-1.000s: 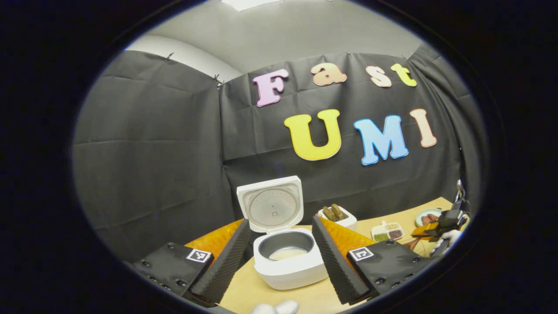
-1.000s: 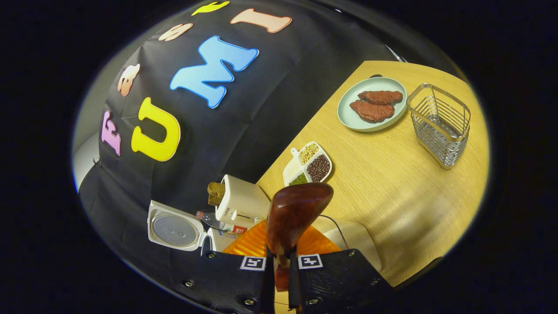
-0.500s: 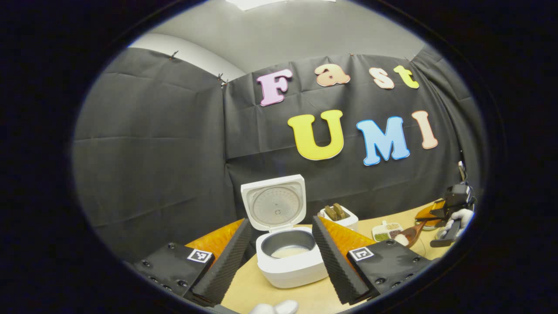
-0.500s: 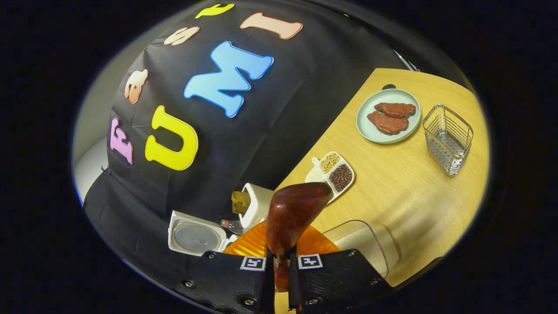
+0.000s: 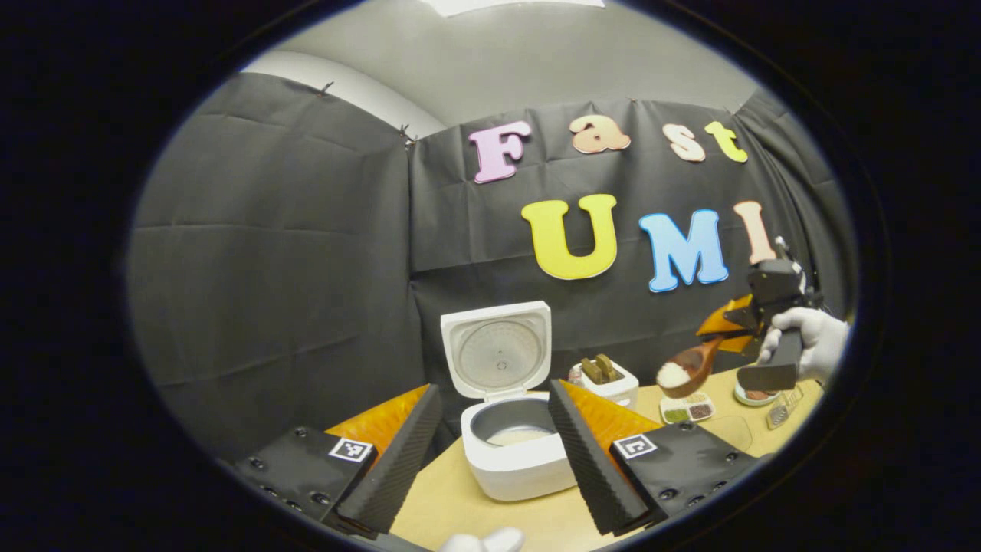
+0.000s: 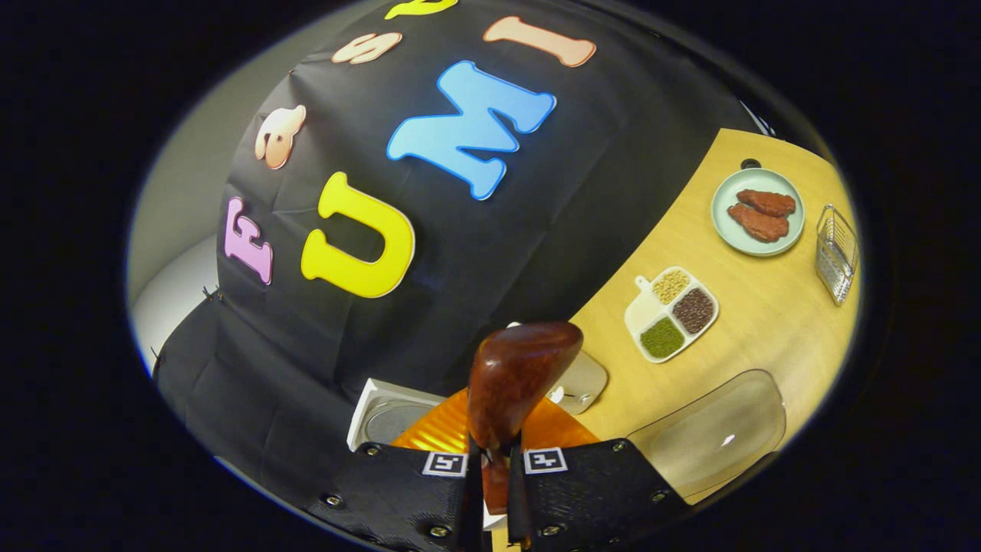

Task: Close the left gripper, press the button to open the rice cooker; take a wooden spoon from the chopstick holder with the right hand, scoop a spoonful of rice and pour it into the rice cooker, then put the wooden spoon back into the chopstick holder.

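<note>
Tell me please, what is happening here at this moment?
A person is filling a rice cooker, whose lid stands open. The right gripper is shut on a wooden spoon loaded with white rice, held in the air to the right of the cooker. The left gripper is open in front of the cooker, holding nothing. The rice is not yet poured.

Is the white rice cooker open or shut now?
Open: the white rice cooker has its lid standing upright, and the grey inner pot shows.
</note>
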The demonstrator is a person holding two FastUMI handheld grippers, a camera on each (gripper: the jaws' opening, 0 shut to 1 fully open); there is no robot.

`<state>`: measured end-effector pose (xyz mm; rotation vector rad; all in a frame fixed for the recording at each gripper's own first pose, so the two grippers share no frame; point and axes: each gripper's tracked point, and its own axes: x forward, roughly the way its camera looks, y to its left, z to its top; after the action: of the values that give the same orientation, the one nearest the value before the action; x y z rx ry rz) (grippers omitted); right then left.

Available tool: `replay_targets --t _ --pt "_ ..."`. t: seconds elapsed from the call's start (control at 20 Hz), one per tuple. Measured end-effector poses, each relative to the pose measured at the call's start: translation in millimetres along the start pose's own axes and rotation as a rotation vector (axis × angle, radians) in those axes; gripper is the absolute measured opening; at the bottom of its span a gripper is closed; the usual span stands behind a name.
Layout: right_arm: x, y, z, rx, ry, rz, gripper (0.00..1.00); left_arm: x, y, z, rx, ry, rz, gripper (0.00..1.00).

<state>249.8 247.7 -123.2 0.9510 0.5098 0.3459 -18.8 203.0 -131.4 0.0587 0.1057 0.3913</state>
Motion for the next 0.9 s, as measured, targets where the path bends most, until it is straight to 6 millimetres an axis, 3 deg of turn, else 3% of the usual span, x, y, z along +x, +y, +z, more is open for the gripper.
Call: replay_targets --t 0.15,0.4,0.7,0.9 --pt "26 40 -34 -0.003 0.052 0.049 0.12 -4 11 -5 -0.003 0.006 0.023 0.96" --pt "72 84 -95 -0.014 0.135 0.082 0.12 -7 35 -19 -0.011 0.033 0.075 0.96" --pt "121 86 -157 -0.046 0.207 0.056 0.12 -13 62 -36 -0.004 0.081 0.142 1.00" --pt "137 76 -170 -0.127 0.169 0.024 0.12 -20 73 -42 -0.004 0.101 0.182 0.98"
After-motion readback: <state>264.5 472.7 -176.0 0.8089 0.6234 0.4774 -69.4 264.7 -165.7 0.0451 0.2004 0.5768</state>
